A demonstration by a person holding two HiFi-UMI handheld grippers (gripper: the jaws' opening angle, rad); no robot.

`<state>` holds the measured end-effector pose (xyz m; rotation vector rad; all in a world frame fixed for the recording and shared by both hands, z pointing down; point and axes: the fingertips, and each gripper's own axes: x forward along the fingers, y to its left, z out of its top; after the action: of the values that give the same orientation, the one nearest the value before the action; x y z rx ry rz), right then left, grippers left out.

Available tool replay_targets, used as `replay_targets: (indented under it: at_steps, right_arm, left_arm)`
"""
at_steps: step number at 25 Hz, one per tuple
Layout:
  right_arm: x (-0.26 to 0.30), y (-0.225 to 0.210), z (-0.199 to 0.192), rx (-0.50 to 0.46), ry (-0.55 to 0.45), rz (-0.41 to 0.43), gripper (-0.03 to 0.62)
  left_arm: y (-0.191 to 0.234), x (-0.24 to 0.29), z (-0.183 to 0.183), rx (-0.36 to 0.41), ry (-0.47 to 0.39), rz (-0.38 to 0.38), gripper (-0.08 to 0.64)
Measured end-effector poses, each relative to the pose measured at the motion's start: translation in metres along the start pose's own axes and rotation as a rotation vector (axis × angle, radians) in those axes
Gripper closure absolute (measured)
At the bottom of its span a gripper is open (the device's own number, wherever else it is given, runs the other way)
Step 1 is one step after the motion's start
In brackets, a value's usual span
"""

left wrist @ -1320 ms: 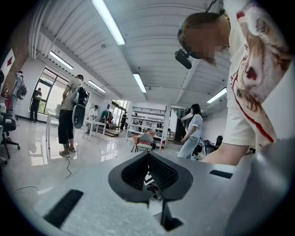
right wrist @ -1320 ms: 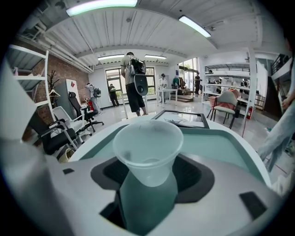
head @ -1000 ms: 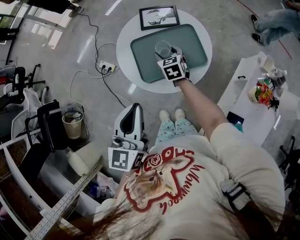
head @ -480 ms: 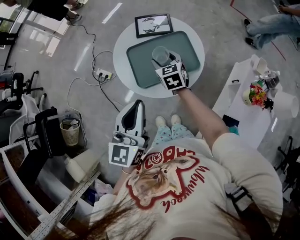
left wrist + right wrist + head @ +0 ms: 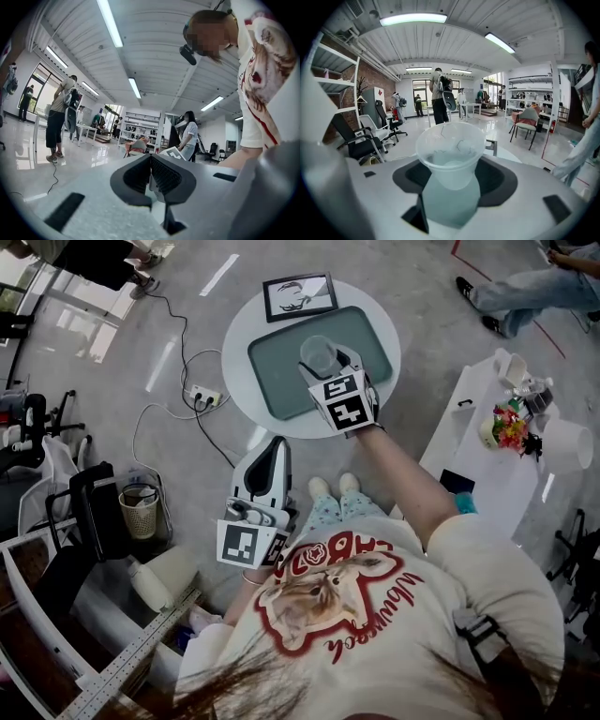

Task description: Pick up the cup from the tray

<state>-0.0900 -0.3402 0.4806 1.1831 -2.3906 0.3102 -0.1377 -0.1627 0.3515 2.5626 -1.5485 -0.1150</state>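
Note:
A clear plastic cup (image 5: 319, 354) hangs over the green tray (image 5: 277, 381) on the round white table (image 5: 237, 345). My right gripper (image 5: 324, 364) is shut on it. In the right gripper view the cup (image 5: 450, 149) stands upright between the dark jaws, which press on its lower part. It looks empty. My left gripper (image 5: 270, 452) is held low near the person's body, off the table and pointing towards it. In the left gripper view its jaws (image 5: 151, 172) are together with nothing between them.
A framed picture (image 5: 300, 295) lies on the table behind the tray. A power strip (image 5: 202, 395) with cables lies on the floor at the left. At the right stands a white side table (image 5: 487, 465) with flowers (image 5: 506, 427). A wastebasket (image 5: 141, 507) stands at the lower left.
My right gripper has lifted the cup a little above the tray, towards the camera. The left gripper has kept its place by the body.

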Motion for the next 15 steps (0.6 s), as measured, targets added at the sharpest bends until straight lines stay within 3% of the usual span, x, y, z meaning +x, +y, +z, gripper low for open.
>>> replay_targets:
  at_steps: [15]
  right_arm:
    - [-0.047, 0.001, 0.02, 0.042, -0.043, 0.014, 0.301]
  left_arm:
    - [-0.014, 0.012, -0.001, -0.002, -0.005, -0.037, 0.546]
